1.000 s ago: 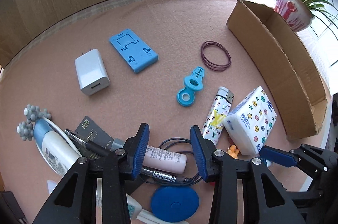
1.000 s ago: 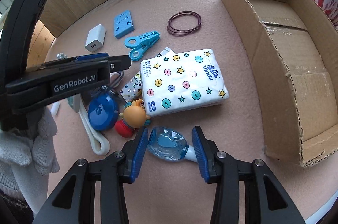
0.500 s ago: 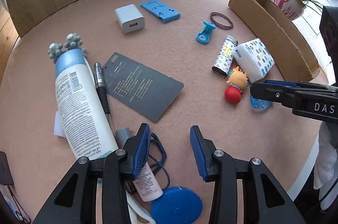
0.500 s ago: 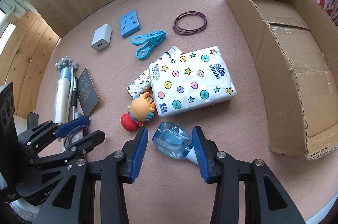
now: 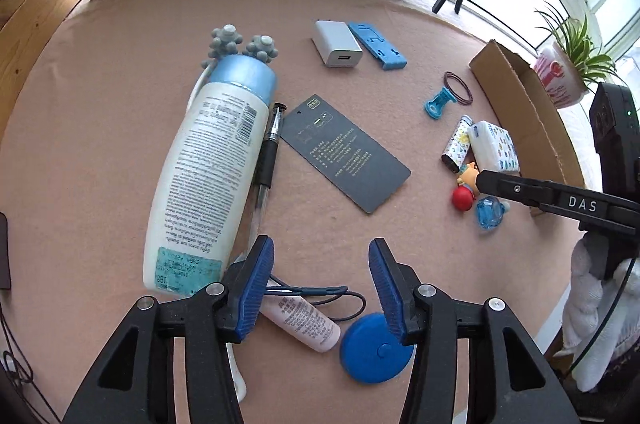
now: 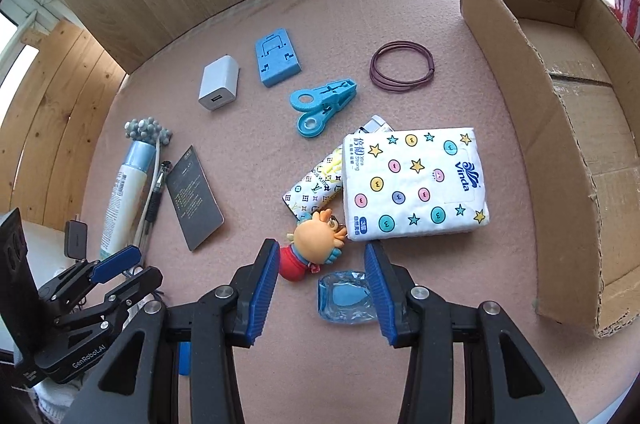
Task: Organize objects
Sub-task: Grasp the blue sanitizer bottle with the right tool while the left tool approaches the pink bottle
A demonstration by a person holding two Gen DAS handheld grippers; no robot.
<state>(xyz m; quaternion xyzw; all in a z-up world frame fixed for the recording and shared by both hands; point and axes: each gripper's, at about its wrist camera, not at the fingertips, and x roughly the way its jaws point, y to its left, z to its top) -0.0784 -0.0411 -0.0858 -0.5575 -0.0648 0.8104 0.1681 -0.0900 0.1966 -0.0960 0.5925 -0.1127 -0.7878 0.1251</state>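
Right wrist: clear blue bottle point(image 6: 347, 298), lying flat

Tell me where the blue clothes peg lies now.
In the right wrist view the blue clothes peg lies flat on the pink mat, between the white charger and the purple hair ties, just beyond the tissue pack.

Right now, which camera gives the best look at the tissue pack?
The right wrist view: the tissue pack lies large, its printed top fully readable. The left wrist view shows it small and distorted near the cardboard box.
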